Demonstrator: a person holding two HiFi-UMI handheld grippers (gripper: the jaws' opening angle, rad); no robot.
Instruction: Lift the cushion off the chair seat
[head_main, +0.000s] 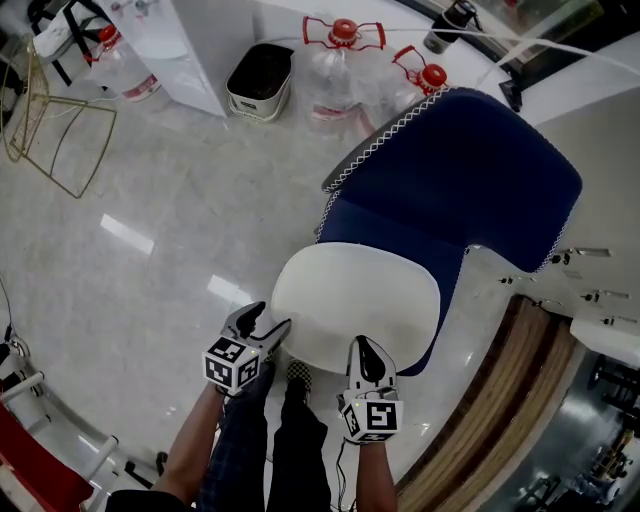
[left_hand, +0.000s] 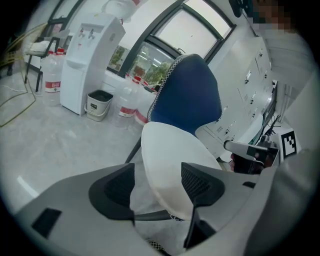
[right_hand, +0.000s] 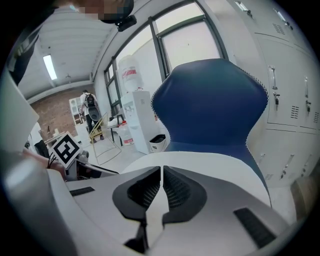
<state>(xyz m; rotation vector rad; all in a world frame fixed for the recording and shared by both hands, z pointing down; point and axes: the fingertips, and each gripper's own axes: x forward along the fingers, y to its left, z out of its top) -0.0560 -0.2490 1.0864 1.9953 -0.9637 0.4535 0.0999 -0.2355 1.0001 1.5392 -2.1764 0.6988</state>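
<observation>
1. On the seat of the blue chair, the white cushion is seen lying flat. It covers the seat's front part, and blue upholstery is left bare behind it and along its right side.
2. The cushion's long axis is laid across the seat from side to side. Its broad face is turned upward and its rounded front edge is turned towards the person.
3. At the front-left corner of the cushion, the left gripper is held with its jaws wide apart. That corner is seen between the pads in the left gripper view, but no pad is pressed on it.
4. At the cushion's front edge, right of the middle, the right gripper is placed. Its jaws are drawn almost together, and a thin white strip of the cushion is pinched between them.
5. Both grippers are pointed forward and downward, towards the chair's backrest.
</observation>
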